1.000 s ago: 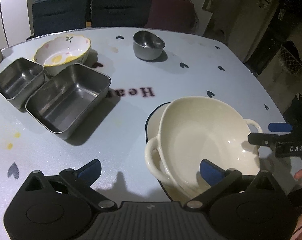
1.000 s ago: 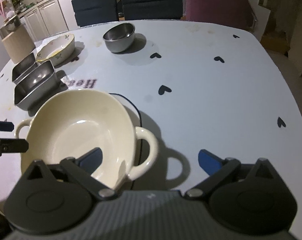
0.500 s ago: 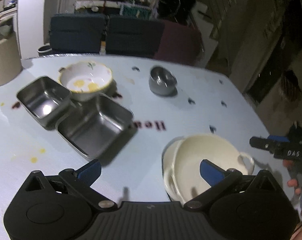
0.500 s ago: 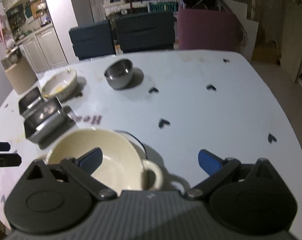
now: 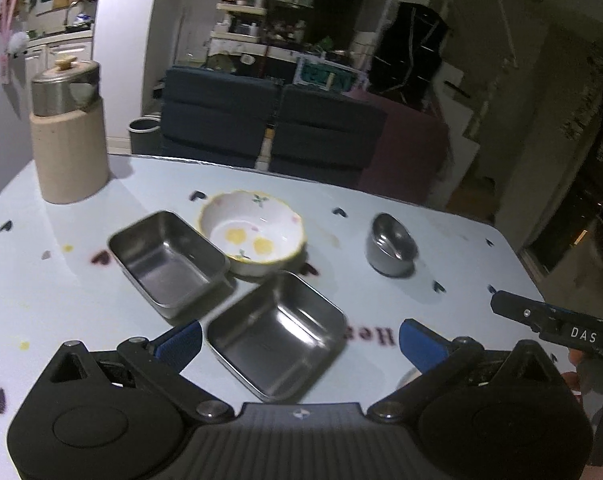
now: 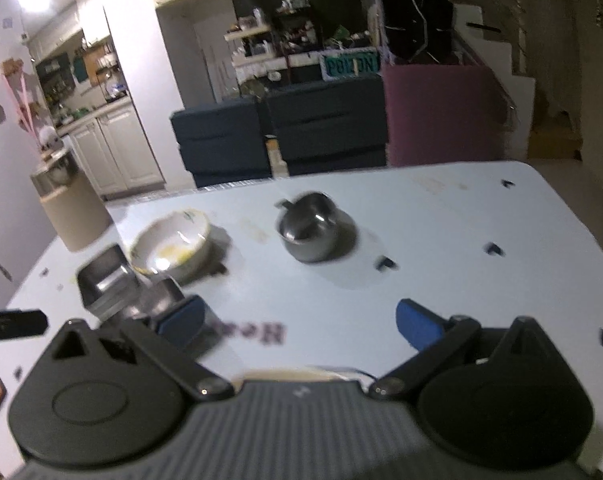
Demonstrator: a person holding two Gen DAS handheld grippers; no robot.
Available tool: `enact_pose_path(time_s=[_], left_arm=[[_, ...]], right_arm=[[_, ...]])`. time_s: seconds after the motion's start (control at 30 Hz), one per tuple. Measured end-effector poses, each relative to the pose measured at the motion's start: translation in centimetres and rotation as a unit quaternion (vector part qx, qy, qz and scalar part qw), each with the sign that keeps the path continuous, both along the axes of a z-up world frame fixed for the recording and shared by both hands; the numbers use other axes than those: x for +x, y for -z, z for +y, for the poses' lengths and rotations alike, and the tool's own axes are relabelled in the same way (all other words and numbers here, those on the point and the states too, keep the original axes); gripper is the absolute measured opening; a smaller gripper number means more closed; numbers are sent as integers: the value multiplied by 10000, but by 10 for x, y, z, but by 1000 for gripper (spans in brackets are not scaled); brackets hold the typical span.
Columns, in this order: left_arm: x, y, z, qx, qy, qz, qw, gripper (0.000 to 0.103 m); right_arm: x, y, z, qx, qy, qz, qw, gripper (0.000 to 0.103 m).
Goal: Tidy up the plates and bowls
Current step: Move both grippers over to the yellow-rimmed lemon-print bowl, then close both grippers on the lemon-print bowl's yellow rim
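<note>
— Bowls first: where do they sit from the left gripper point(image 5: 300, 343)?

— Ahead of its tips. A large steel tray point(image 5: 276, 334) lies just beyond and between the two blue fingers point(image 5: 180, 339). A smaller steel tray point(image 5: 167, 258) is farther ahead to the left, and the floral bowl point(image 5: 252, 238) sits just behind both trays, very close to them. A round steel bowl point(image 5: 390, 245) stands apart, ahead to the right.

— And the left jaws?

— Spread wide, holding nothing and touching nothing on the table point(image 5: 81, 296).

— The right gripper point(image 6: 299, 322)?

— Same: fingers wide apart, nothing between them but tabletop with blurred lettering. The round steel bowl point(image 6: 312, 232) is ahead of it near the middle; the floral bowl point(image 6: 171, 246) and the trays lie ahead to its left, blurred.

— Anything beneath it?

— A cream rim point(image 6: 301, 376) peeks out just under the right gripper's body; what dish it belongs to cannot be told.

— Do the grippers see each other?

— Yes. The right one shows at the right edge of the left view, the left one's tip at the left edge of the right view.

— Other items?

— A lidded tan canister point(image 5: 67, 136) stands far ahead to the left.
</note>
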State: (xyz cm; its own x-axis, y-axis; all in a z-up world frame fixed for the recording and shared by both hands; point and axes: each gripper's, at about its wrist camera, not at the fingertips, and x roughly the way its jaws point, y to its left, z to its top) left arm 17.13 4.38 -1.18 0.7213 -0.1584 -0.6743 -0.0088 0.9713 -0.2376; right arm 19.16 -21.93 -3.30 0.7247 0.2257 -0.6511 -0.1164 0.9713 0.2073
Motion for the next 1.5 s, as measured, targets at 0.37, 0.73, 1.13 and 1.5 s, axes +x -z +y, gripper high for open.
enact_pose_path(time_s=[0.37, 0.73, 1.13, 1.5], left_arm=[[40, -7, 39, 292, -636, -203, 9973, 103], [103, 15, 53, 989, -710, -481, 9914, 103], [172, 55, 58, 1315, -937, -213, 9866, 103], [197, 73, 70, 1054, -479, -18, 9933, 85]], right_arm=[[45, -1, 65, 57, -132, -268, 9995, 103], [98, 31, 77, 93, 398, -303, 9987, 103], [161, 68, 129, -126, -355, 334, 9987, 102], [205, 100, 144, 532, -139, 963, 9938, 50]])
